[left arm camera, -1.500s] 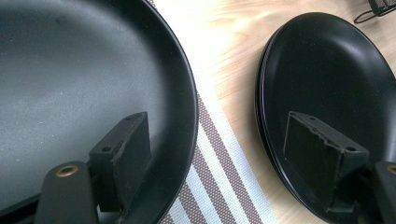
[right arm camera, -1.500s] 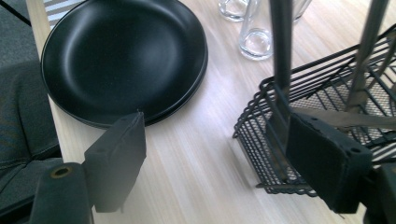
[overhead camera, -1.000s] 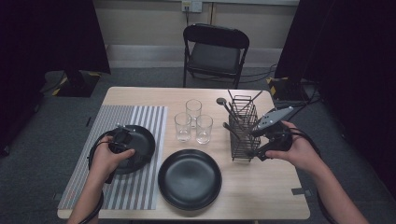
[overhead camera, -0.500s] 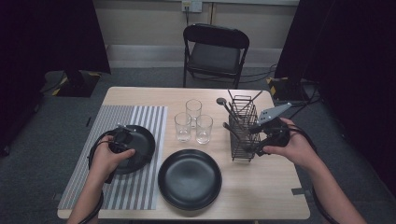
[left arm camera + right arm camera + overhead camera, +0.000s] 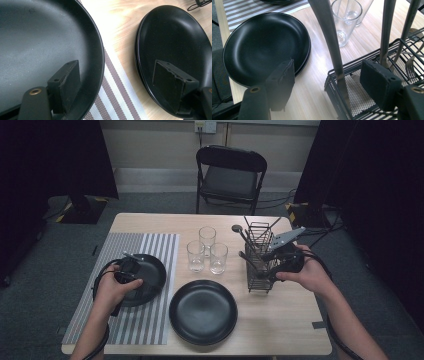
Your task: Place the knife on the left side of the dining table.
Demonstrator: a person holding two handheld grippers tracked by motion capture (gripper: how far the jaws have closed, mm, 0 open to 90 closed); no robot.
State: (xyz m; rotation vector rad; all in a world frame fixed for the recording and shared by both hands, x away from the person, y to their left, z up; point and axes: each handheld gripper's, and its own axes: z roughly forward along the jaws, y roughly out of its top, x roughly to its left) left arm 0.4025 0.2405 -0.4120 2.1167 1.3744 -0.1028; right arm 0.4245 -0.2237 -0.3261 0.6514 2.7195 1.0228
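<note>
- Standing upright in the wire cutlery rack [image 5: 260,265], a steel utensil handle [image 5: 331,42] rises between the jaws of the right hand-held gripper [image 5: 332,82]; the jaws have just been closing, yet both pads are clear of the handle, so the gripper is apart and holds nothing.
- More utensil handles [image 5: 387,30] lean in the same rack, just beyond the right pad, which sits over the rack's top rim.
- That rack stands near the right edge of the counter [image 5: 280,330], with the right hand [image 5: 310,275] beside it on the outer side.
- Bare wood lies between the rack and the front plate [image 5: 202,311], leaving open room on the rack's inner side.
- Three drinking glasses [image 5: 206,251] cluster near the middle of the counter, apart from the rack and from both plates.
- The front plate sits close to the near edge of the counter; in the right gripper view it looks like a stack of two.
- The left hand-held gripper [image 5: 117,82] has its jaws wide apart, one over the inside of the left plate [image 5: 145,277], the other over the front plate, gripping nothing.
- The left plate rests on a striped placemat [image 5: 150,247], its rim near the mat's right border; a strip of mat and wood separates the two plates.
- A folding chair [image 5: 231,172] stands beyond the far edge.
</note>
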